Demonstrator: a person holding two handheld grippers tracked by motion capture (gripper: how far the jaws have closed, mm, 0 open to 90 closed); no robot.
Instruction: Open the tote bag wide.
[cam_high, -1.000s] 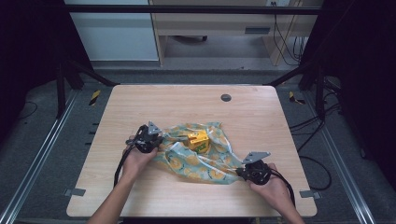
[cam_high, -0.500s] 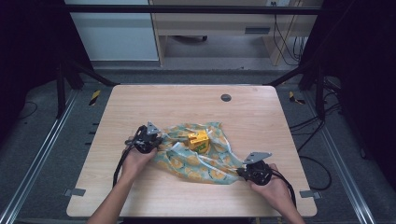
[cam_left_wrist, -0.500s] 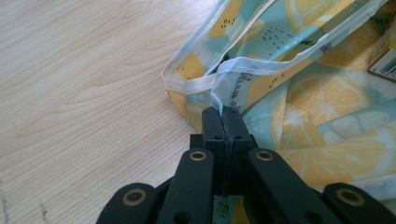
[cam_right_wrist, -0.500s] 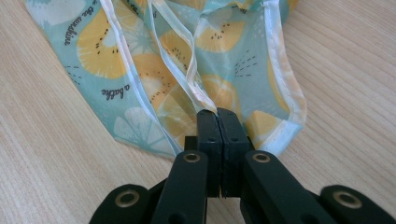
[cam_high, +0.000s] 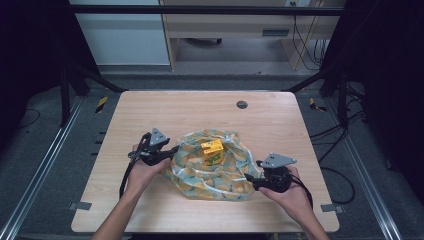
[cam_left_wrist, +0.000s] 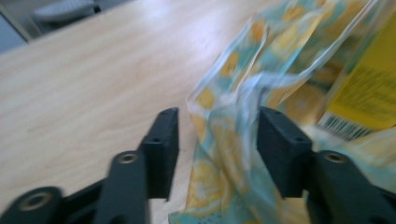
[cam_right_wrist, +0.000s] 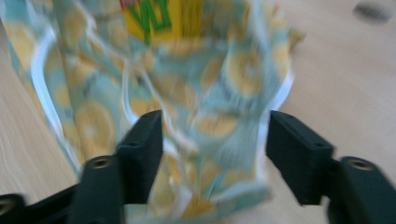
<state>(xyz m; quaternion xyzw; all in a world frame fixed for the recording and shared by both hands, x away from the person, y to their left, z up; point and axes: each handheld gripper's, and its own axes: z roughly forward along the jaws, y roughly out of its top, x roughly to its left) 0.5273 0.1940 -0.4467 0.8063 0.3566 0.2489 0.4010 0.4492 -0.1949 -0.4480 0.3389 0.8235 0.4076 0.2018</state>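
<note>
Left side first: my left gripper (cam_high: 172, 150) sits at the left edge of the lemon-print bag (cam_high: 210, 172), held from below by the left hand (cam_high: 145, 170). In the left gripper view its black, matte, blocky jaws stand apart with a fold of the bag's edge (cam_left_wrist: 229, 140) between them; the film lies against the right jaw and clear of the left one, so I read it as wide, not clamped.

The bag is thin, glossy, crinkled plastic, teal with yellow lemon slices and pale bands, lying slumped near the middle of the table (cam_high: 165, 107), a little toward my side. A yellow box (cam_high: 212, 147) with green print stands in the bag's upper part; I see a barcode on it in the left gripper view (cam_left_wrist: 345, 126).

Right: my right gripper (cam_high: 249, 178) meets the bag's lower right corner, right hand (cam_high: 287, 192) behind it. In the right gripper view the jaws are spread wide with bunched film (cam_right_wrist: 205, 140) between them, blurred; I cannot tell whether either jaw touches it.

Table is pale wood grain, rounded corners. Far half lies bare apart from a small dark round disc (cam_high: 242, 104). Strips of bare wood to the left and right of the grippers run to the edges
</note>
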